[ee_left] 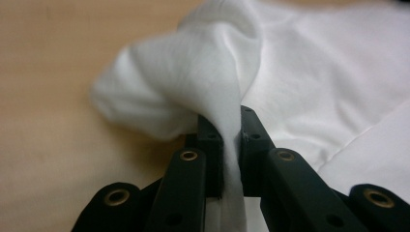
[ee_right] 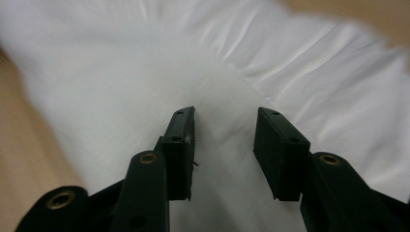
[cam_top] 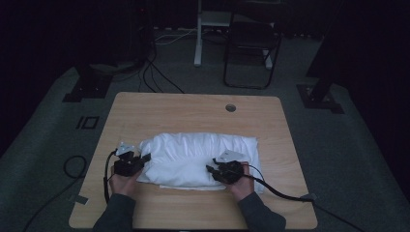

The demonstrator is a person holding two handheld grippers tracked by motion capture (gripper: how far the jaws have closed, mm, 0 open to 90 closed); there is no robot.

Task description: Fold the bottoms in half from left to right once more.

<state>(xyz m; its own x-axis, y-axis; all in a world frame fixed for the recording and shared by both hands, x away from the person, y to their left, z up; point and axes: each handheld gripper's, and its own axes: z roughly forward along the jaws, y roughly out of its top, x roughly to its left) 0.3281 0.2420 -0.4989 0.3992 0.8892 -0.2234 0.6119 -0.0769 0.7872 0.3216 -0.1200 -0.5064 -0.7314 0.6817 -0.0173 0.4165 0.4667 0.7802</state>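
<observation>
High view: white cloth (cam_top: 198,159), folded and bunched, lies across the near middle of the wooden worktop (cam_top: 193,111). Left gripper (cam_top: 142,158) sits at the cloth's left end, right gripper (cam_top: 211,170) over its near right part. Room is dim.

Left gripper view: jaws are clamped on a pinched ridge of the cloth (ee_left: 212,82); fabric runs down between the pads and rises in a twisted hump beyond them, bare worktop (ee_left: 48,96) to the left. No earlier picture to compare, so nothing to say on how it got there.

Right gripper view: right gripper (ee_right: 225,128) has its jaws apart, nothing between the pads, cloth (ee_right: 270,63) under and ahead of them. Picture is soft, so contact with the fabric can't be called.

Risks, as judgement:
- Left grip is a thin pinch. A sideways pull could slip it, or lift one layer and let the fold fall open.
- Only one end is held. Lifting now would drag and bunch the rest.
- Right jaws closing where they are may take too many layers, or a shallow wrinkle that slips out.
- Cable (cam_top: 275,191) trailing off the right gripper could snag the worktop edge.

No brand, label or readable writing on cloth, grippers or worktop.
</observation>
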